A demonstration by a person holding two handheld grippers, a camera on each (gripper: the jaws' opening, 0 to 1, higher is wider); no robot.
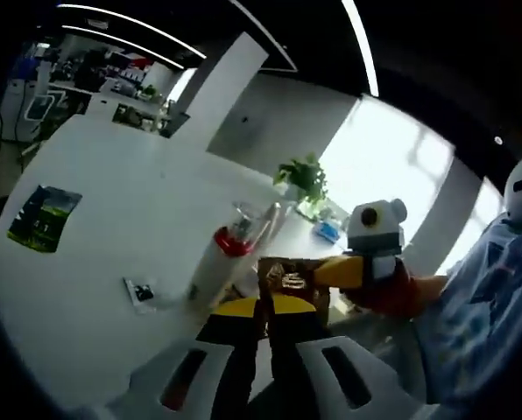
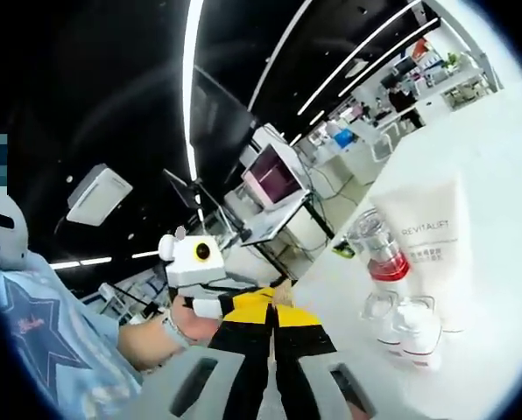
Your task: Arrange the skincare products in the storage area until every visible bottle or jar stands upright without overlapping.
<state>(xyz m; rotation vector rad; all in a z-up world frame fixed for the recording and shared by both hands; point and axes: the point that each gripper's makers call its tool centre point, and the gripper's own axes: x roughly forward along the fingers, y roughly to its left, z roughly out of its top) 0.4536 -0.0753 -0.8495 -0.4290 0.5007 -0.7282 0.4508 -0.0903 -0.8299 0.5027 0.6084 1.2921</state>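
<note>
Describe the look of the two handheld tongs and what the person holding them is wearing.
Left tongs and right tongs match: pale grey slotted jaw arms, black inner faces, yellow tips. Seen across in the left gripper view, the right unit has a yellow and white body. The person wears a light blue sleeve; the shirt carries a dark star print.

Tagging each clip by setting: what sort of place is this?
Probably an open-plan office or lab: long ceiling light strips, a monitor on a stand, desks with equipment behind, and a potted plant by the white table.
</note>
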